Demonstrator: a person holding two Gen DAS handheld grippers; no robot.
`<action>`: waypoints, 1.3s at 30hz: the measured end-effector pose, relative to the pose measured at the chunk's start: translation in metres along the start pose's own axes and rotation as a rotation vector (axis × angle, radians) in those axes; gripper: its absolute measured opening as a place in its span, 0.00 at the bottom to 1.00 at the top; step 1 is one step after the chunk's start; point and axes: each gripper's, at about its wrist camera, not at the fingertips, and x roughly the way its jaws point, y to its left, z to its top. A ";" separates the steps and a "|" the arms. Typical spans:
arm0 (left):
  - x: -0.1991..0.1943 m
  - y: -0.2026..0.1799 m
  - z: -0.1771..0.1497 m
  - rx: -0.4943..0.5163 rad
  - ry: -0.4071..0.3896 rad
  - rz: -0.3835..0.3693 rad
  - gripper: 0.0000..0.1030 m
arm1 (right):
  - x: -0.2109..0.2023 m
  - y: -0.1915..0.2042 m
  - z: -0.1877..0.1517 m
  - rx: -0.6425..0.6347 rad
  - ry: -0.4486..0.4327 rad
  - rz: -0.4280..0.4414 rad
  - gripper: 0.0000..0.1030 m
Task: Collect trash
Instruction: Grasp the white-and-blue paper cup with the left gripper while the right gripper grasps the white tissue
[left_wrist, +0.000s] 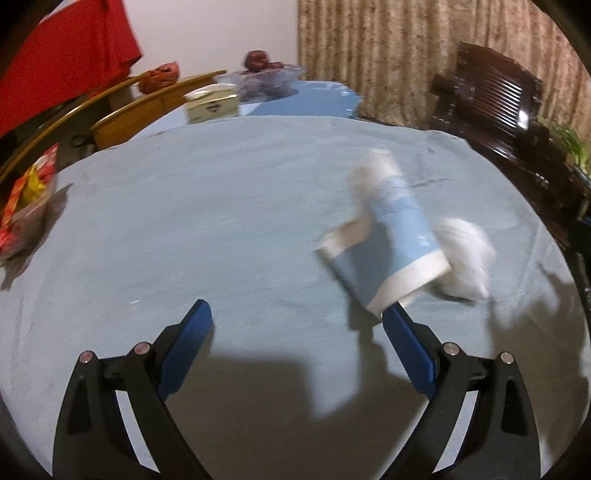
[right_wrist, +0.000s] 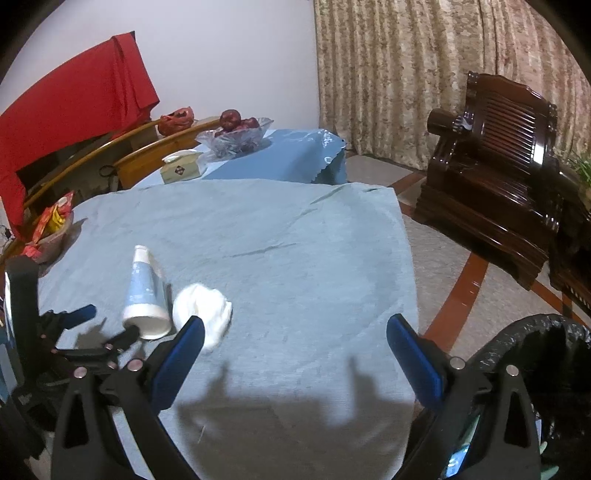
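- Paper cup (left_wrist: 391, 236), blue with white rims, lies on its side on the blue-grey tablecloth (left_wrist: 221, 221), with its wide mouth turned toward the tongs.
- A crumpled white tissue (left_wrist: 465, 258) lies just beside the cup on its right; in the right wrist view the cup (right_wrist: 146, 295) and tissue (right_wrist: 201, 308) look to be touching.
- The left gripper (left_wrist: 297, 314) is held low over the cloth, pointing across the table, its tongs spread wide; its right blue finger tip (left_wrist: 397, 317) sits at the cup's rim, and the blur hides whether it touches.
- From the right wrist view the left gripper (right_wrist: 107, 325) shows at the cup's mouth, one finger on either side.
- The right gripper (right_wrist: 295, 328) hovers over the near edge of the table, its tongs spread wide and holding nothing; its left finger (right_wrist: 184, 350) overlaps the tissue in view.
- A bin lined with a black bag (right_wrist: 535, 332) stands beside the table at lower right.
- A tissue box (right_wrist: 181, 170) and a glass fruit bowl (right_wrist: 236, 138) stand at the far end.
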 end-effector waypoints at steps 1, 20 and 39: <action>-0.001 0.006 -0.001 -0.005 -0.001 0.014 0.89 | 0.001 0.001 -0.001 -0.002 0.001 0.002 0.94; 0.003 -0.036 0.017 -0.037 0.003 -0.157 0.89 | 0.005 -0.011 0.001 0.013 0.007 -0.031 0.94; 0.028 -0.026 0.023 -0.121 0.064 -0.227 0.59 | 0.016 -0.009 -0.002 0.009 0.032 -0.029 0.94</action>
